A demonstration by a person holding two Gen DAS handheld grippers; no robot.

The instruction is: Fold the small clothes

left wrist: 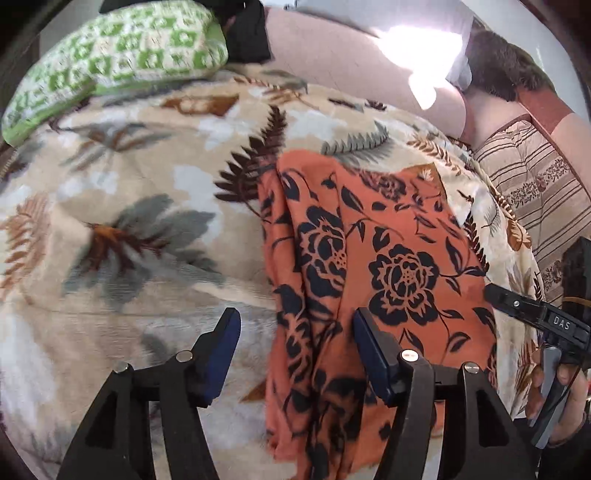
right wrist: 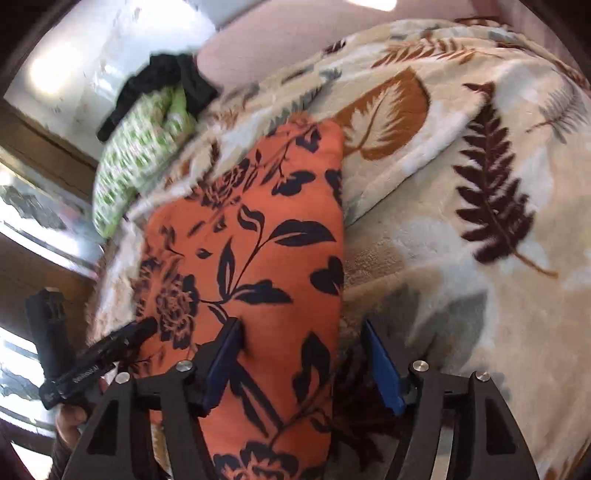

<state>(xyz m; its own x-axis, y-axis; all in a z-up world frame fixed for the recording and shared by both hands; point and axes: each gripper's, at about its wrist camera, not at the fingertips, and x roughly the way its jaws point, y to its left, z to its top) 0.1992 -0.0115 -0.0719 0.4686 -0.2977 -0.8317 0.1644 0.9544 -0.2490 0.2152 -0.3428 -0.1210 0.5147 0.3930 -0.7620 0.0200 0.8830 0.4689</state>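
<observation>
Left wrist view: my left hand-held gripper (left wrist: 295, 354) stands with its 2 blue pads apart over the near left edge of the orange cloth (left wrist: 373, 266). The left pad is above the blanket (left wrist: 147, 177) and the right pad is above the cloth, and nothing is pinched between them. The cloth, orange with dark flowers, lies on the leaf-patterned blanket of the bed as a long narrow strip, so I judge it is already folded lengthwise and I keep both tools at its near end to take that end for the next fold.

In the right wrist view, my right hand-held gripper (right wrist: 299, 354) is also spread, with no cloth clamped. Its left pad sits on or just above the orange cloth (right wrist: 251, 236) and its right pad is past the right edge, above the blanket (right wrist: 461, 302). In this way the right edge of the strip lies between the pads, which I think is a good place for closing on it.

A green-and-white pillow (left wrist: 114, 62) with a dark garment (left wrist: 247, 33) next to it lies at the far side of the bed, well apart from the cloth.

For writing, I can read only "DAS" in white letters on the other gripper's body (left wrist: 561, 323) at the right of the left wrist view. A white label on the tool at the left of the right wrist view is too blurred to read.
</observation>
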